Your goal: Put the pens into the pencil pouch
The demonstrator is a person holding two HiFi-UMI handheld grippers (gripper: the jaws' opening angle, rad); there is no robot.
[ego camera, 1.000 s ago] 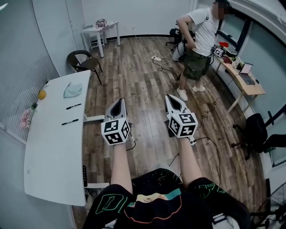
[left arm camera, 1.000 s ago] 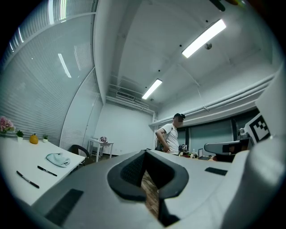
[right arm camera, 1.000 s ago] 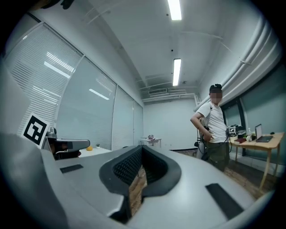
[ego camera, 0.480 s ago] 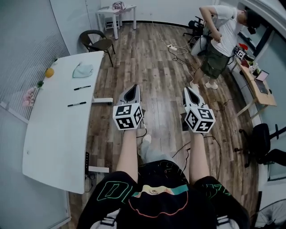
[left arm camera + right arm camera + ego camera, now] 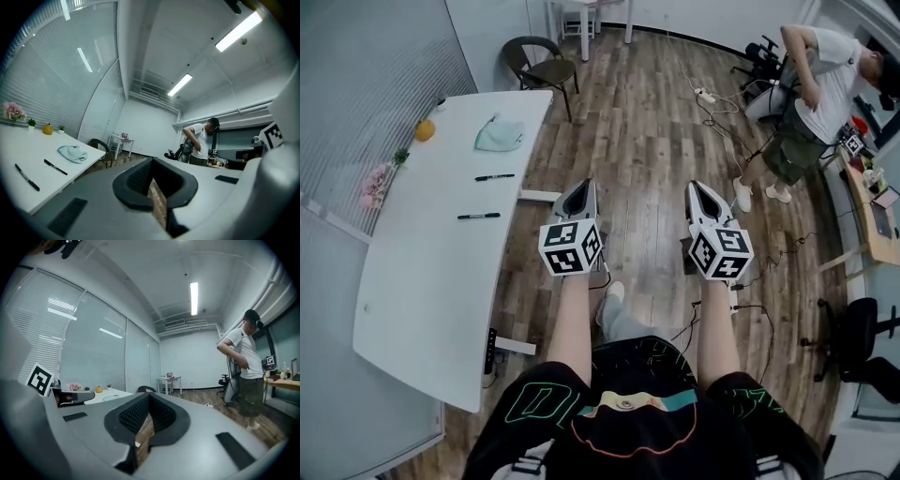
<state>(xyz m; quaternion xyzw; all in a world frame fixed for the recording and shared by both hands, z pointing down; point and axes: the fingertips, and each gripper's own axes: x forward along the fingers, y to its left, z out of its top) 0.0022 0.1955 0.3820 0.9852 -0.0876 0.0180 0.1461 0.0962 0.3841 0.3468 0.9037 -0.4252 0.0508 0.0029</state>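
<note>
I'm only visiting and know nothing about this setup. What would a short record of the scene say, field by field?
Table: white table, at the left
Pens: far pen and near pen, lying apart on the table
Pouch: pencil pouch, on the table beyond the pens
Left gripper: shut, empty, over the floor
Right gripper: shut, empty, over the floor
Bystander: person standing at the far right

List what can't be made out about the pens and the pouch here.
- Pouch: too small in head and left gripper views to tell open or zipped.
- Two pens: too small to tell capped or not.
- Right gripper view: no pen shows; the right tongs cover the near table with their body.
</note>
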